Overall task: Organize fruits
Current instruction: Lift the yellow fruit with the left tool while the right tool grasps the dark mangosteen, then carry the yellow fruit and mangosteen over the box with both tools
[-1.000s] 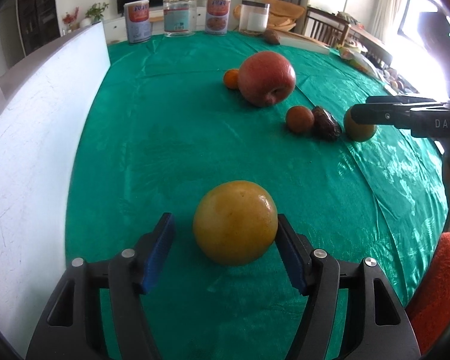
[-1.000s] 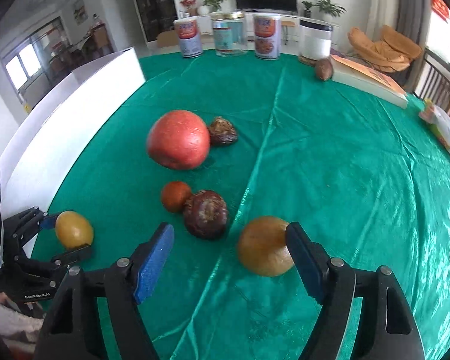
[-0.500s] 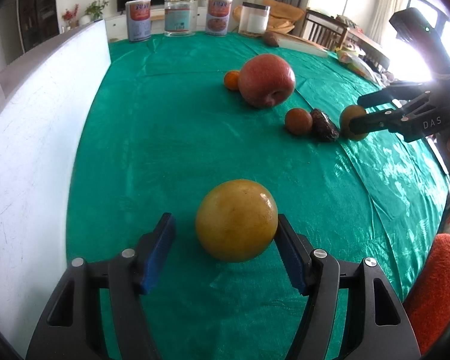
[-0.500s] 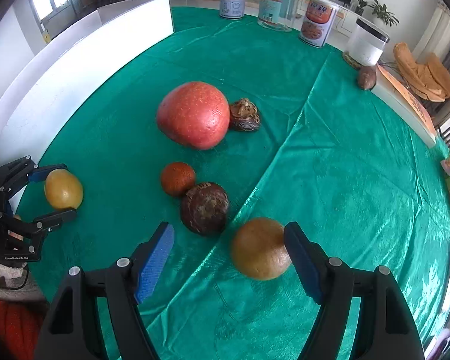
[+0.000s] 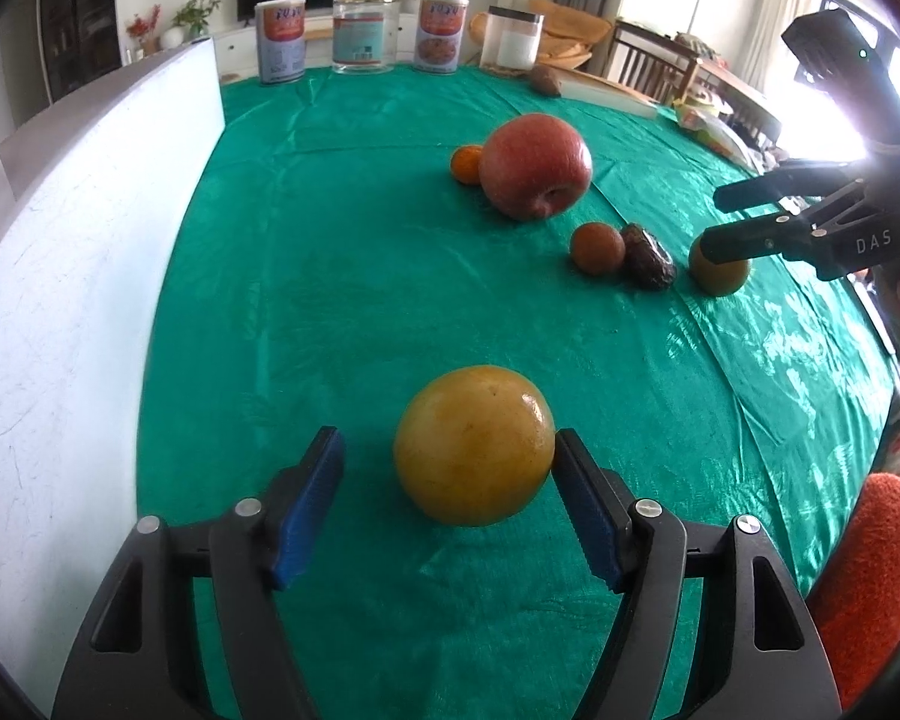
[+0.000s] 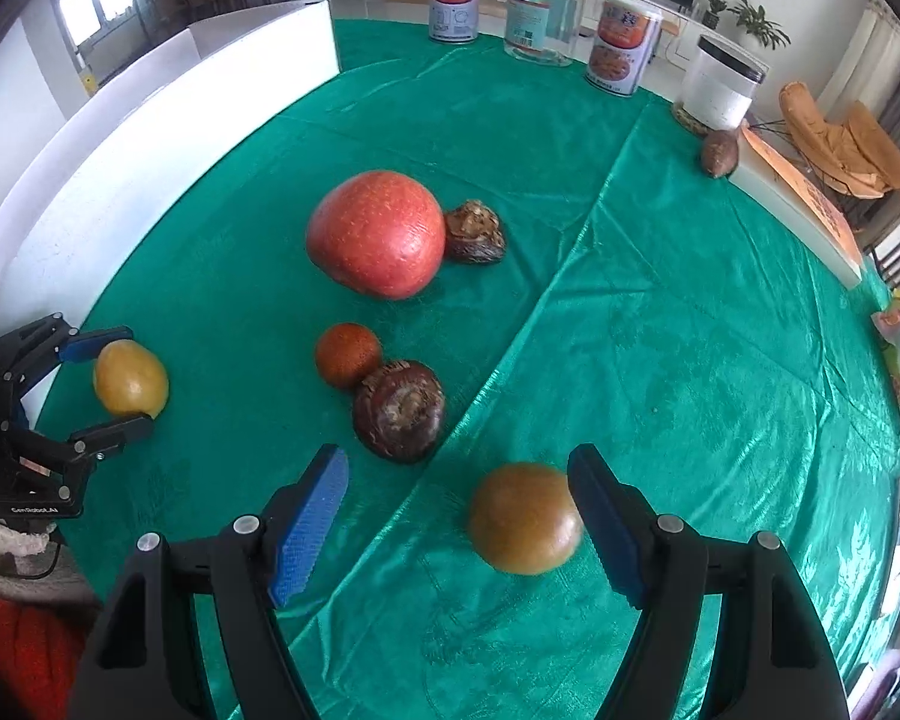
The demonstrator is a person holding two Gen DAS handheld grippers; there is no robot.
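So the left gripper [image 5: 447,480] has just been opening: the round yellow-orange fruit [image 5: 474,444] sits between its jaws, against the right pad. The right gripper [image 6: 456,516], open, straddles a smaller brownish-orange fruit [image 6: 525,517]. Both look smooth, firm, probably roll-prone; I'd grab across the widest middle.

A shiny, satin-like green cloth [image 6: 660,312] with creases covers the table. On it, the red apple [image 6: 375,234] has smooth, speckled skin; just beside it lies a rough, scaly brown fruit [image 6: 473,232]. Nearer, the dark brown fruit [image 6: 399,411] looks coarse and matt, the small russet fruit [image 6: 347,354] touching it finely pebbled. The yellow fruit [image 5: 474,444] is glossy and smooth. Both grippers have matt black plastic arms, ribbed blue pads [image 6: 309,525] and metal rivets [image 5: 646,507].
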